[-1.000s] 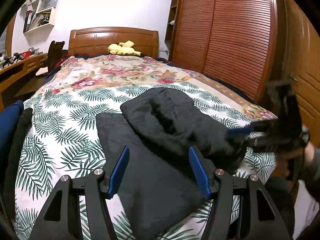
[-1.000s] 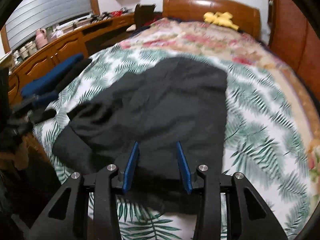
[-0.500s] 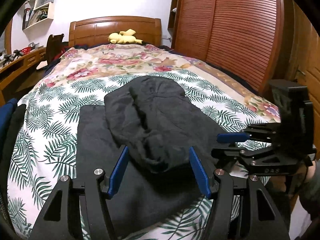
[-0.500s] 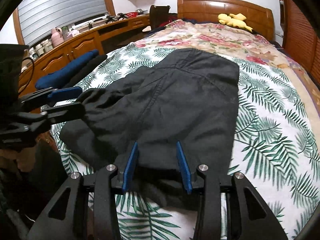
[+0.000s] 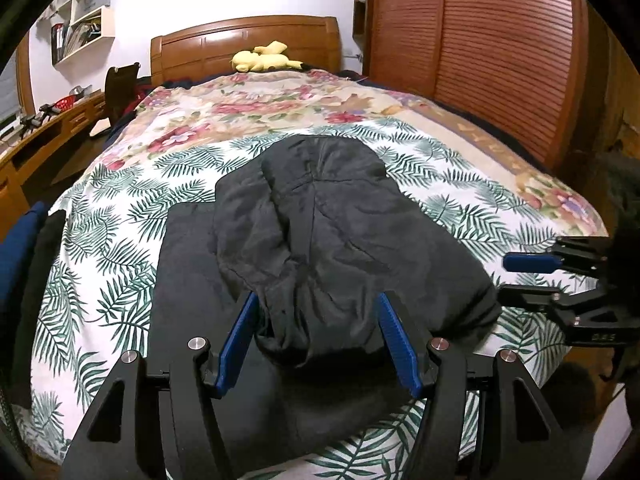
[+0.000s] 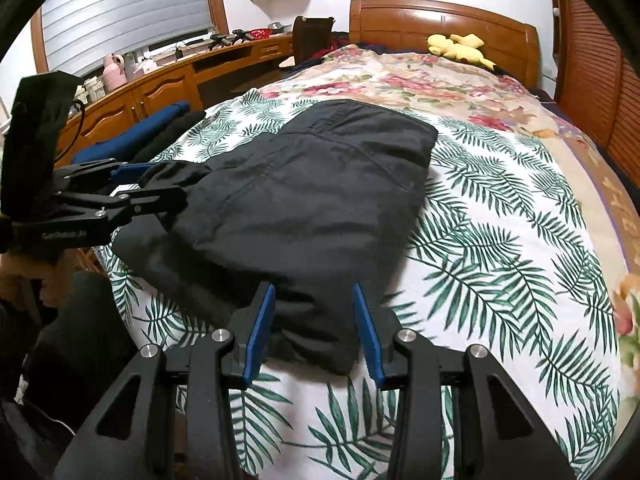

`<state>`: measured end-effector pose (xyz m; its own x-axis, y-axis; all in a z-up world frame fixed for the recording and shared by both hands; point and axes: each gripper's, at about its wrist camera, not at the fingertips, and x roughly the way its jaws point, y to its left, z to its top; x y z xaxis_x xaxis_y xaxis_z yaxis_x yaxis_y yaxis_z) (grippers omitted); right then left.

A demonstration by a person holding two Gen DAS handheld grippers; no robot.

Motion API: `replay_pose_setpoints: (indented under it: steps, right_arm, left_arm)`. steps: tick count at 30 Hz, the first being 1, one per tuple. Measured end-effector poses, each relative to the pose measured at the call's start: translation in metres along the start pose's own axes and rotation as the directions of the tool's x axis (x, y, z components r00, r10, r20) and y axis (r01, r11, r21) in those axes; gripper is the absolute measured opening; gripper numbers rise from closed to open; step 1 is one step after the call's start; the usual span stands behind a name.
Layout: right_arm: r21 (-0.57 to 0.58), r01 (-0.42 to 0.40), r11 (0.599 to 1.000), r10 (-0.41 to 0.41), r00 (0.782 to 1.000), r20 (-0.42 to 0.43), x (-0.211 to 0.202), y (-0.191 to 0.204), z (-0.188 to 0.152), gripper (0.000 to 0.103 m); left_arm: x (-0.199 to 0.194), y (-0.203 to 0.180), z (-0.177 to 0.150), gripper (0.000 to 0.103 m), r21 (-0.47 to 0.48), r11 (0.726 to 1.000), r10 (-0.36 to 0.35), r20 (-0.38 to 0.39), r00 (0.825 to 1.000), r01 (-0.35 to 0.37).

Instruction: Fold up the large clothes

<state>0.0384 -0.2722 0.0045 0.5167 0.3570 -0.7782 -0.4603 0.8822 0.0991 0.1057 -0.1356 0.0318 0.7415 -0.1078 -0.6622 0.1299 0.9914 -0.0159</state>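
Note:
A black garment (image 5: pixel 320 232) lies on the fern-print bed sheet (image 5: pixel 120 248), with a rumpled upper layer folded over a flat lower one. My left gripper (image 5: pixel 317 298) is open, its blue pads on either side of the upper layer's bunched near end. In the right wrist view that gripper (image 6: pixel 170 182) sits at the garment's (image 6: pixel 312 184) left edge with cloth between its fingers. My right gripper (image 6: pixel 314 286) is open over the garment's near corner. Seen from the left wrist, the right gripper (image 5: pixel 503 277) has its tips just off the cloth's right edge, with sheet showing between them.
Folded blue and dark clothes (image 6: pixel 132 140) lie along the bed's left edge. A yellow plush toy (image 5: pixel 264 60) rests by the wooden headboard (image 5: pixel 240 36). A slatted wardrobe (image 5: pixel 480 60) stands to the right and a long wooden desk (image 6: pixel 160 84) to the left.
My left gripper has swung over the garment, so the upper layer's bunched end now lies between its jaws. The right gripper has drawn back from the cloth's right edge. Neither jaw gap changed.

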Motion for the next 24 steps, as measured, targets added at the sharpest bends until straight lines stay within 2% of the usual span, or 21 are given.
replay_pose_setpoints:
  steps: [6, 7, 8, 10, 14, 18, 24]
  right_arm:
    - [0.032, -0.030, 0.999, 0.029, 0.999, 0.020, -0.011, -0.010, -0.007, 0.042]
    - [0.036, -0.035, 0.999, 0.034, 0.999, 0.024, -0.012, -0.012, -0.007, 0.042]
    - [0.038, -0.036, 0.999, 0.035, 0.999, 0.029, -0.013, -0.013, -0.007, 0.042]
    - [0.040, -0.037, 0.998, 0.036, 0.999, 0.040, -0.014, -0.015, -0.005, 0.042]
    - [0.043, -0.031, 0.999, 0.030, 0.999, 0.041, -0.011, -0.015, 0.001, 0.042]
    - [0.072, -0.043, 0.996, 0.041, 0.999, 0.031, -0.002, -0.013, 0.007, 0.042]
    - [0.045, -0.029, 0.999, 0.029, 0.999, 0.018, 0.012, 0.005, 0.022, 0.042]
  left_arm:
    - [0.004, -0.010, 0.001, 0.063, -0.004, 1.000, 0.018, -0.016, 1.000, -0.018]
    - [0.004, -0.011, 0.001, 0.055, 0.000, 1.000, 0.020, -0.019, 1.000, -0.020]
    - [0.005, -0.012, 0.002, 0.040, 0.003, 1.000, 0.020, -0.029, 0.999, -0.020]
    - [0.008, -0.013, 0.003, 0.027, 0.005, 1.000, 0.003, -0.056, 0.998, -0.003]
    - [0.006, -0.019, 0.007, 0.013, 0.066, 0.998, -0.007, -0.063, 0.998, 0.011]
    - [-0.008, -0.014, 0.008, 0.010, 0.080, 0.996, -0.029, -0.023, 0.999, 0.031]
    - [-0.054, 0.014, 0.006, 0.008, 0.045, 0.999, -0.032, 0.109, 0.994, 0.027]
